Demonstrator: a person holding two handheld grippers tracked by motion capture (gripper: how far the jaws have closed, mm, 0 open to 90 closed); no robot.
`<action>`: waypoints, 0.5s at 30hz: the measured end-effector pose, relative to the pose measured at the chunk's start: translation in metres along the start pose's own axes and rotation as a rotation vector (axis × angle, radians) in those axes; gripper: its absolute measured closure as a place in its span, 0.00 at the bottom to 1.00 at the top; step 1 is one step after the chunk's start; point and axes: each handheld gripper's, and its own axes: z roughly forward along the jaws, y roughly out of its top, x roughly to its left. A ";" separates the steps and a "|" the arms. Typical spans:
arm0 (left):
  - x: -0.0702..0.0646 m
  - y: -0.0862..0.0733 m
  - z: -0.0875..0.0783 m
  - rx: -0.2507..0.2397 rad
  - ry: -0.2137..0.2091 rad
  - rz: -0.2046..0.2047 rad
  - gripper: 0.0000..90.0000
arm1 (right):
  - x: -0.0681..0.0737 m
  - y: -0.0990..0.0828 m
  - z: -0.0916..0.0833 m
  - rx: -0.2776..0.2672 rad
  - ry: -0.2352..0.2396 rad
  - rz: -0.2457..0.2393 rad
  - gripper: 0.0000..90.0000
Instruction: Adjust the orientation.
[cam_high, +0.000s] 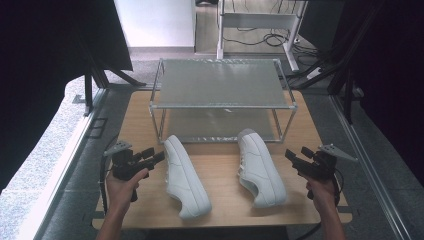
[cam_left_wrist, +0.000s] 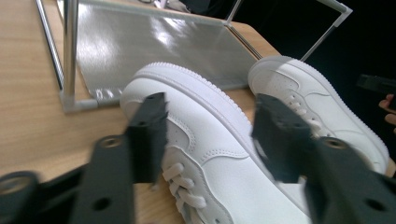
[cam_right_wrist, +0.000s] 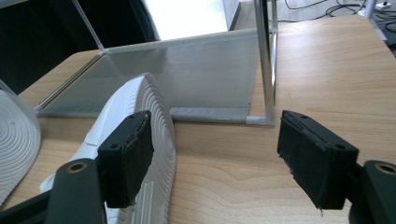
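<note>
Two white leather sneakers lie on their sides on the wood-grain tabletop, ribbed soles exposed. Left gripper and right gripper: jaws spread, empty.

In the left gripper view the near shoe runs off the bottom edge, its laces partly behind the blurred left tongs. In the right gripper view a second sole is cut by the left edge. The rack's lower shelf lies partly hidden under its top.
</note>
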 end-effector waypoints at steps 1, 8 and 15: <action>0.001 0.000 0.000 0.003 -0.007 -0.014 0.54 | 0.000 0.000 0.000 0.000 0.000 0.000 0.30; -0.002 0.001 -0.008 0.017 -0.035 -0.017 0.82 | 0.004 -0.003 0.004 0.032 -0.003 -0.014 0.31; -0.006 -0.010 -0.016 0.042 -0.016 -0.013 0.93 | 0.004 -0.003 0.004 0.036 0.012 -0.013 0.31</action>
